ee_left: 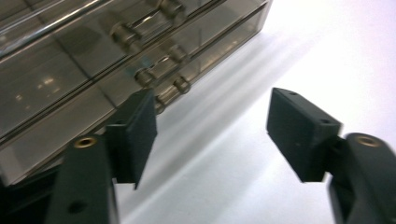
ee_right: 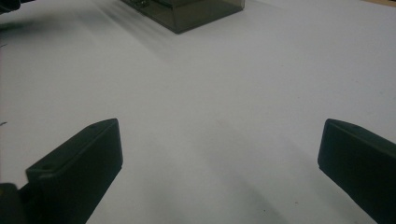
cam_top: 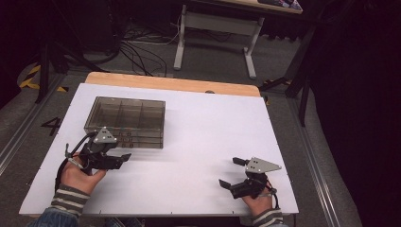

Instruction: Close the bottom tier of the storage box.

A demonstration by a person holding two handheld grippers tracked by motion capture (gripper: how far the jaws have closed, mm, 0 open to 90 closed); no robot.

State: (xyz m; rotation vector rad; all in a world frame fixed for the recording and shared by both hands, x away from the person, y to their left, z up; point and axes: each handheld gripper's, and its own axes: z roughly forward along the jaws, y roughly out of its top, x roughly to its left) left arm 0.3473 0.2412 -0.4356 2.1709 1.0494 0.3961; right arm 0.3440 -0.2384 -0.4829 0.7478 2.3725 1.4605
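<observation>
A smoky see-through drawer box [cam_top: 125, 120] stands on the left half of the white board [cam_top: 203, 127]. My left gripper [cam_top: 120, 152] hovers just in front of the box's near left corner, held by a hand in a striped sleeve. In the left gripper view its jaws [ee_left: 212, 135] stand open with nothing between them, and the box front [ee_left: 70, 70] with small round drawer knobs [ee_left: 144, 74] lies just beyond the left jaw. My right gripper [cam_top: 229, 171] rests near the board's front right, open and empty [ee_right: 219, 154], with the box [ee_right: 187, 11] far ahead.
The white board lies on a wooden table whose back edge [cam_top: 170, 81] shows beyond it. Behind the table, cables [cam_top: 137, 52] run over the floor beside a white desk frame [cam_top: 213, 28]. The board's front edge [cam_top: 156, 213] lies close to both hands.
</observation>
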